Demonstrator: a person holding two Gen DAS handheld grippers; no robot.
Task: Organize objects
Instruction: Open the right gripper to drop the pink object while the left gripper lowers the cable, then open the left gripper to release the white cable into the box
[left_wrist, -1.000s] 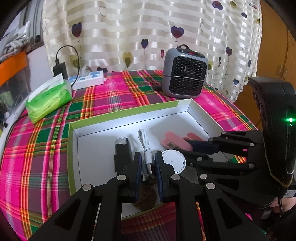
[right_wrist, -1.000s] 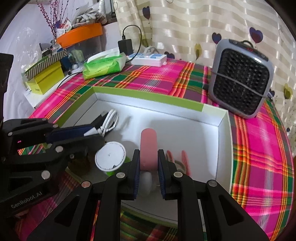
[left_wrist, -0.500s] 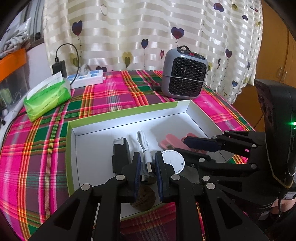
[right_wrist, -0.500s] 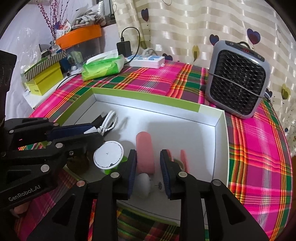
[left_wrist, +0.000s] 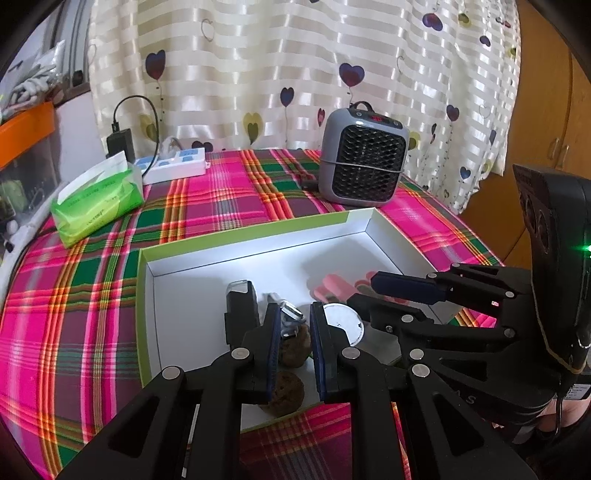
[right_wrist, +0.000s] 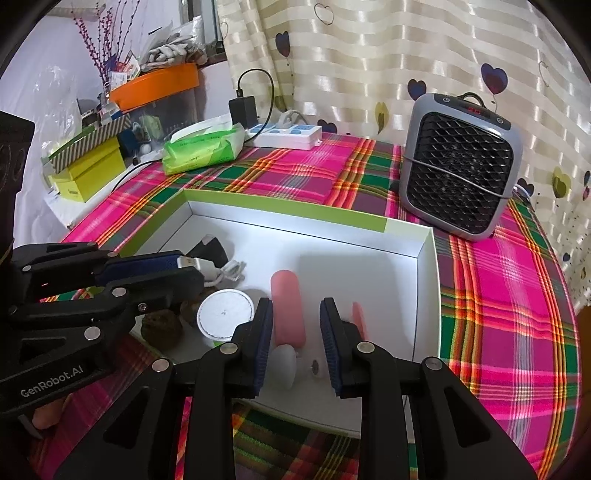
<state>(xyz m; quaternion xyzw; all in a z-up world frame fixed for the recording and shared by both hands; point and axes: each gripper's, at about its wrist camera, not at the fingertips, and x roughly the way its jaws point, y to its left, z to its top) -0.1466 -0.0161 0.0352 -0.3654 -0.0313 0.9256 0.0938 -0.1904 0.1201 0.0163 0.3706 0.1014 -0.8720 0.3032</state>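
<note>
So there's a shallow white box (right_wrist: 406, 240) with green outer walls sitting on the plaid-covered desk (right_wrist: 498, 314), and both grippers hang over its near edge. The left gripper (left_wrist: 293, 325) has its fingers close together with the plug end of a white USB cable (right_wrist: 207, 267) between them, looks like it's pinching the plug, and the rest of the cable is bunched on the box floor next to a black charger block (left_wrist: 240, 306). The right gripper (right_wrist: 297, 332) is spread apart, nothing in it, fingers on either side of a pink cylinder (right_wrist: 287, 310) lying flat in the box, not touching it from what I can see. Right below that cylinder there's a little white rounded thing (right_wrist: 284, 363), can't tell what it is. Also in the box: a white round disc (right_wrist: 225, 314) in the near middle, a couple of brown lumpy balls (left_wrist: 293, 343) near the left gripper, and a thinner pink piece (right_wrist: 359, 317) on the right. Outside the box, a grey fan heater (right_wrist: 458, 166) sits far right, a green tissue pack (right_wrist: 203, 147) far left, and a white power strip (right_wrist: 288, 134) behind it by the heart curtain
</note>
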